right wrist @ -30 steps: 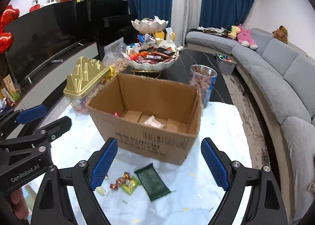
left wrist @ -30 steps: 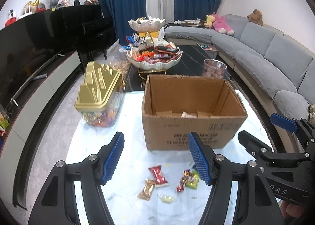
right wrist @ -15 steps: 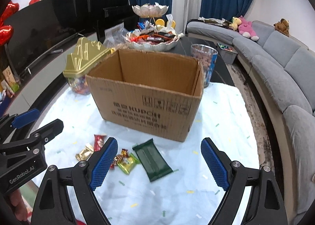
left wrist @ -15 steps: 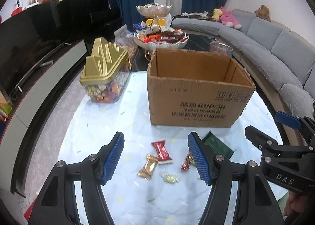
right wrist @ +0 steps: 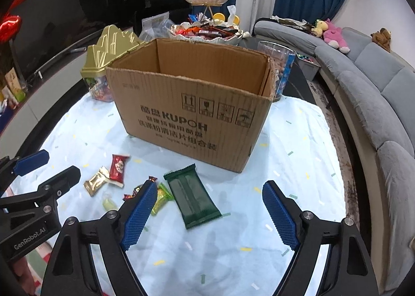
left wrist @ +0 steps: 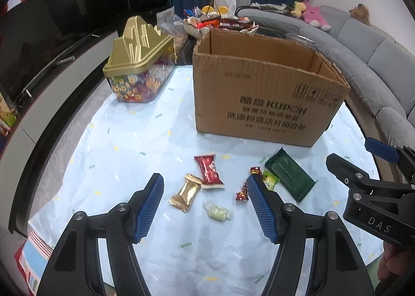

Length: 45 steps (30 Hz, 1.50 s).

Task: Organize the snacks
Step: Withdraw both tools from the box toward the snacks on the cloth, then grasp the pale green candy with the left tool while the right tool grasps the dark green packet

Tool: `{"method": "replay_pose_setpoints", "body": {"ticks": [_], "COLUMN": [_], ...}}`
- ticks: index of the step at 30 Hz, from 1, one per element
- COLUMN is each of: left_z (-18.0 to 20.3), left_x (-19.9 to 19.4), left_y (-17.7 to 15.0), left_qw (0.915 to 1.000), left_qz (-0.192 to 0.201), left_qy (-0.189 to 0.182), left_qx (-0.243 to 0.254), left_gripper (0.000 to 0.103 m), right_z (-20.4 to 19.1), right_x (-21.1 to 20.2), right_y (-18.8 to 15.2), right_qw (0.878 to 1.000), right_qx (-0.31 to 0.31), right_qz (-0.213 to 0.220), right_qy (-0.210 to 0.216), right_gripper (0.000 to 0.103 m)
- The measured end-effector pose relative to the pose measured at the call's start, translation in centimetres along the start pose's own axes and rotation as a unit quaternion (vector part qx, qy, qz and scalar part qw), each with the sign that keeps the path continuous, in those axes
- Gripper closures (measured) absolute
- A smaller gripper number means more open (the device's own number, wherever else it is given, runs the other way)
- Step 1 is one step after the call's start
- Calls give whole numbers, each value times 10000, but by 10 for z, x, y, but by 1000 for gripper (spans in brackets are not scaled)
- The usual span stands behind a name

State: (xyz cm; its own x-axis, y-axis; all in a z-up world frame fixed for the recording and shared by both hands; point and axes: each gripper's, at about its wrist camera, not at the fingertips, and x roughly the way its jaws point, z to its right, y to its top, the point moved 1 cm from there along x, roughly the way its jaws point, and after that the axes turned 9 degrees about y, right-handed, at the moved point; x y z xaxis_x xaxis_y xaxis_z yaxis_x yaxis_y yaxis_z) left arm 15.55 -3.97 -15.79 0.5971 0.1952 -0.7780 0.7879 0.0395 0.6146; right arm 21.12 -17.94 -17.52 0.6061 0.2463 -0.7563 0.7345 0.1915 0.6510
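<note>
Loose snacks lie on the pale cloth before an open cardboard box (left wrist: 259,93) (right wrist: 192,104). They are a red packet (left wrist: 208,171), a gold packet (left wrist: 185,193), a pale green candy (left wrist: 217,211), a red twisted candy (left wrist: 243,189), a yellow-green packet (left wrist: 271,179) and a dark green bar (right wrist: 193,197). My left gripper (left wrist: 204,184) hovers open above the red and gold packets, holding nothing. My right gripper (right wrist: 209,188) hovers over the green bar. Its jaws are closing, still wide, and the pads touch nothing.
A gold-lidded candy jar (left wrist: 137,62) stands left of the box. Behind it are a tiered snack stand (left wrist: 215,11) and a clear jar (right wrist: 282,62). A grey sofa (left wrist: 376,49) curves along the right and a dark TV cabinet (left wrist: 52,36) runs along the left.
Both grippers have come down toward the table. The snacks look larger and nearer, and the box's floor has dropped out of sight behind its front wall.
</note>
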Motion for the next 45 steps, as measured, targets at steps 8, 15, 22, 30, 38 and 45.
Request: {"method": "replay_pose_setpoints", "body": {"ticks": [8, 15, 22, 30, 38, 45], "left_z": [6, 6, 7, 11, 17, 19], "left_x": [11, 24, 38, 54, 67, 80], "left_y": [-12, -20, -25, -31, -37, -43], "left_qw": [9998, 9993, 9983, 9960, 9938, 9907], "left_qz": [-167, -284, -464, -689, -898, -1157], "left_qy": [54, 70, 67, 109, 94, 106], "left_qx": [-84, -212, -355, -552, -649, -713], "left_gripper": [37, 37, 37, 37, 40, 46], "right_z": [3, 4, 5, 8, 7, 5], "right_x": [9, 24, 44, 67, 85, 96], "right_y": [-6, -11, -13, -14, -18, -21], "right_qw": [9999, 9996, 9988, 9970, 9933, 9914], "right_qx": [-100, -184, -251, -450, -758, -819], "right_qz": [-55, -200, -362, -550, -766, -877], "right_qy": [24, 93, 190, 311, 412, 522], "right_gripper": [19, 19, 22, 23, 23, 24]}}
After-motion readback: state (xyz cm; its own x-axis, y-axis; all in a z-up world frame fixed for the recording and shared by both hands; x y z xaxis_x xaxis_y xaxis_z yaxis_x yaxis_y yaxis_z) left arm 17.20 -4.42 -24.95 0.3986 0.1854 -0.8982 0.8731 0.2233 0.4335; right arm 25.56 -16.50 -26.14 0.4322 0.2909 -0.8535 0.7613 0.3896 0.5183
